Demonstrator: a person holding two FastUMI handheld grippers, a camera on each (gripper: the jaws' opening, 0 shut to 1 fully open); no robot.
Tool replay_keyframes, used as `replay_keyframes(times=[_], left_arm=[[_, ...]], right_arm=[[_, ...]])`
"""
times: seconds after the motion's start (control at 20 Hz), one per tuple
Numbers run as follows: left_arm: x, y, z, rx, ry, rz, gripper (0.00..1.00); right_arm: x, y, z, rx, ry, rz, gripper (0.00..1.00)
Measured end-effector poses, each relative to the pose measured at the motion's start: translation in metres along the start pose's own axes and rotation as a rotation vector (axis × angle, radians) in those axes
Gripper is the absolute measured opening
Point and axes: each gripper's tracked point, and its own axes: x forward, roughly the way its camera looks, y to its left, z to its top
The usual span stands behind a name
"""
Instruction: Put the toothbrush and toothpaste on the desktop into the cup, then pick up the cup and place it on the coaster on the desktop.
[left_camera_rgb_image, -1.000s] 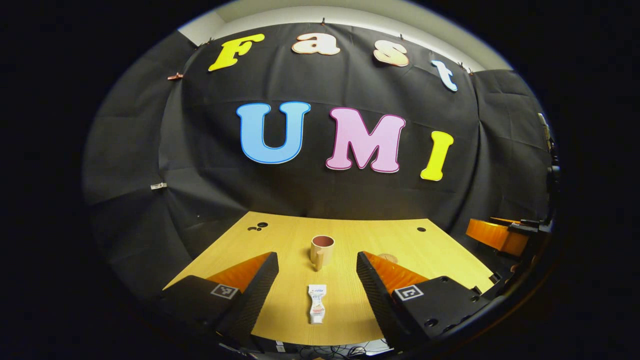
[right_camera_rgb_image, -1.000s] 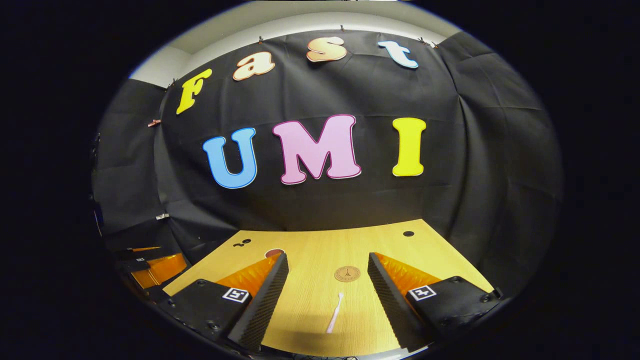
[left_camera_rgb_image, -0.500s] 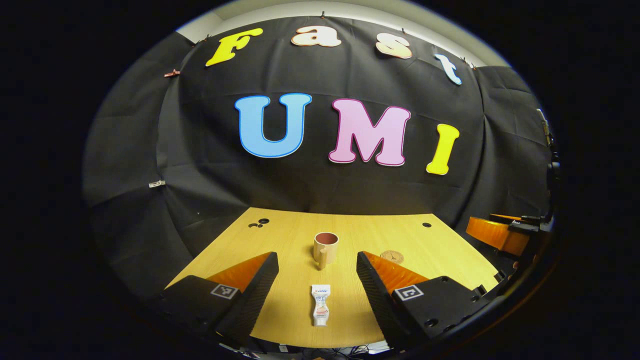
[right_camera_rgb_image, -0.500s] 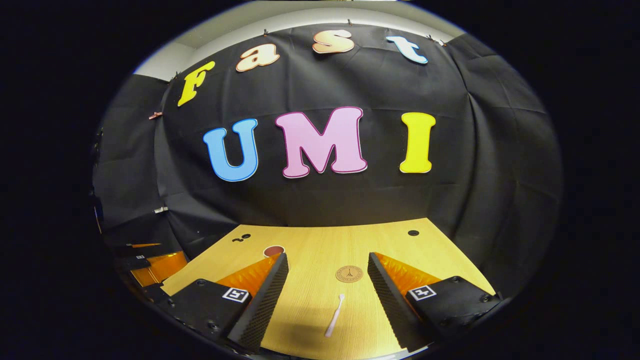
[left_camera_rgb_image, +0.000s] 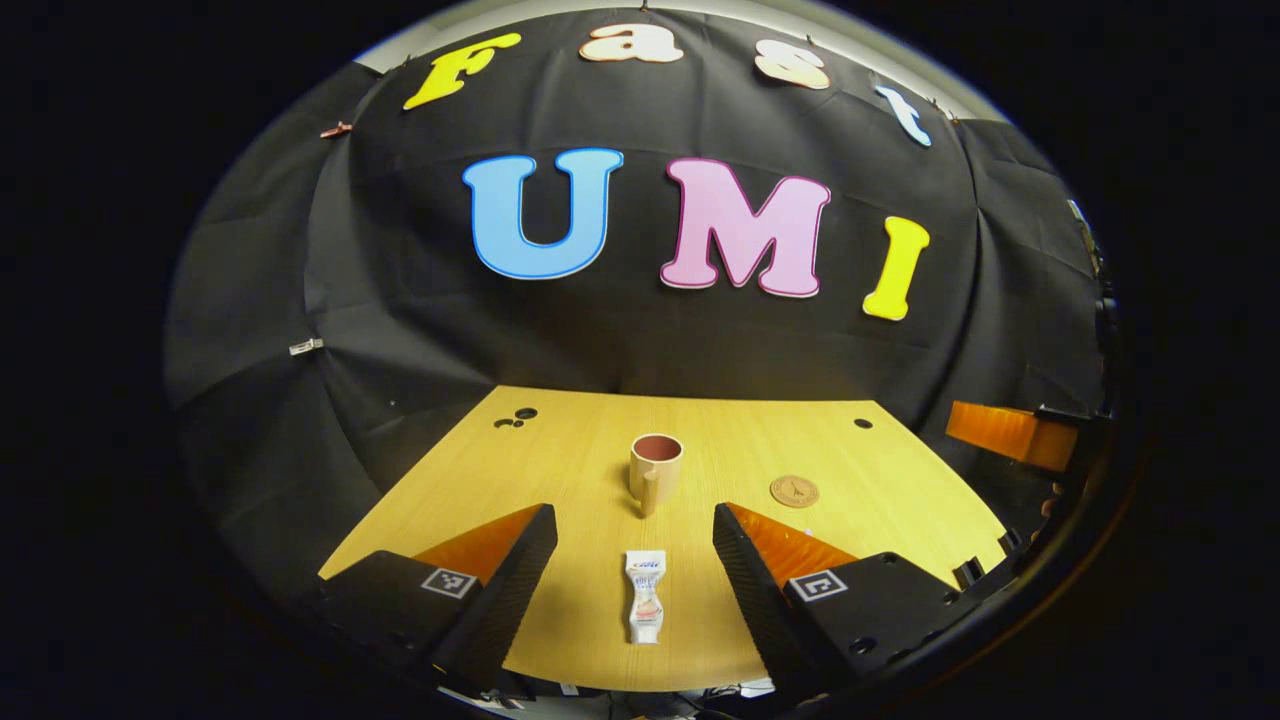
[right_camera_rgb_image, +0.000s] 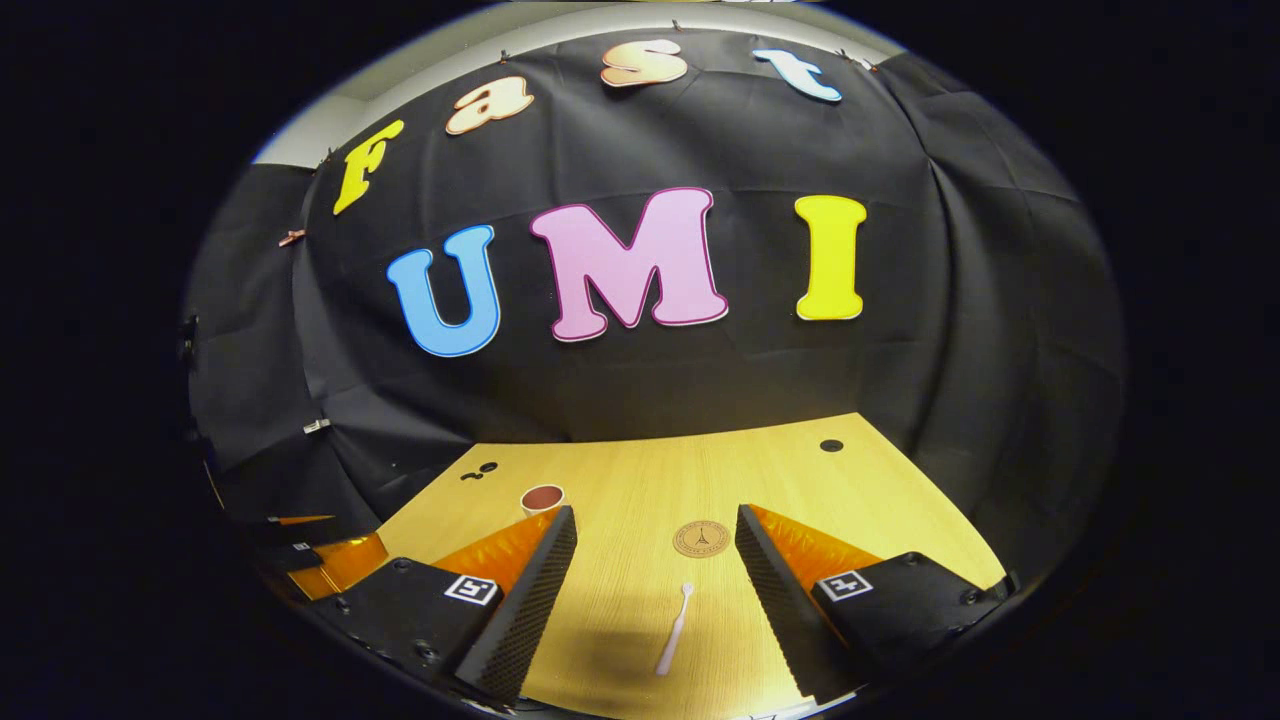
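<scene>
A white toothpaste tube (left_camera_rgb_image: 645, 608) lies on the wooden desktop (left_camera_rgb_image: 560, 470) between the fingers of my open left gripper (left_camera_rgb_image: 634, 575), untouched. Behind it stands a tan cup (left_camera_rgb_image: 655, 471) with a dark red inside, its handle toward me. A round brown coaster (left_camera_rgb_image: 794, 491) lies to the cup's right. In the right gripper view, a white toothbrush (right_camera_rgb_image: 673, 630) lies on the desktop (right_camera_rgb_image: 640, 490) between the fingers of my open right gripper (right_camera_rgb_image: 655, 580), with the coaster (right_camera_rgb_image: 701, 538) just beyond it and the cup (right_camera_rgb_image: 542, 498) peeking out at the left.
Small dark holes (left_camera_rgb_image: 516, 416) mark the desktop's far left and a single hole (left_camera_rgb_image: 862, 423) its far right. The other gripper (left_camera_rgb_image: 1010, 434) shows at the right edge of the left gripper view, and at the left edge (right_camera_rgb_image: 320, 545) of the right gripper view.
Both grippers have risen and tilted a little, so the desktop, cup and coaster sit higher and fuller in each view. Both stay open; nothing on the desk has moved.
</scene>
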Motion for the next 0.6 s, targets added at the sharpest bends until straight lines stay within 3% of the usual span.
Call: replay_keyframes(times=[0.3, 0.4, 0.6], left_arm=[[0.036, 0.002, -0.044, 0.022, 0.117, 0.013, 0.98], [0.051, 0.009, -0.056, 0.046, 0.147, 0.051, 0.98], [0.080, 0.003, -0.087, 0.044, 0.253, 0.039, 0.98]], right_arm=[[0.018, -0.010, -0.007, 0.001, 0.044, 0.016, 0.98], [0.026, -0.013, -0.010, -0.004, 0.059, 0.027, 0.98], [0.042, -0.020, -0.022, -0.001, 0.109, 0.058, 0.98]])
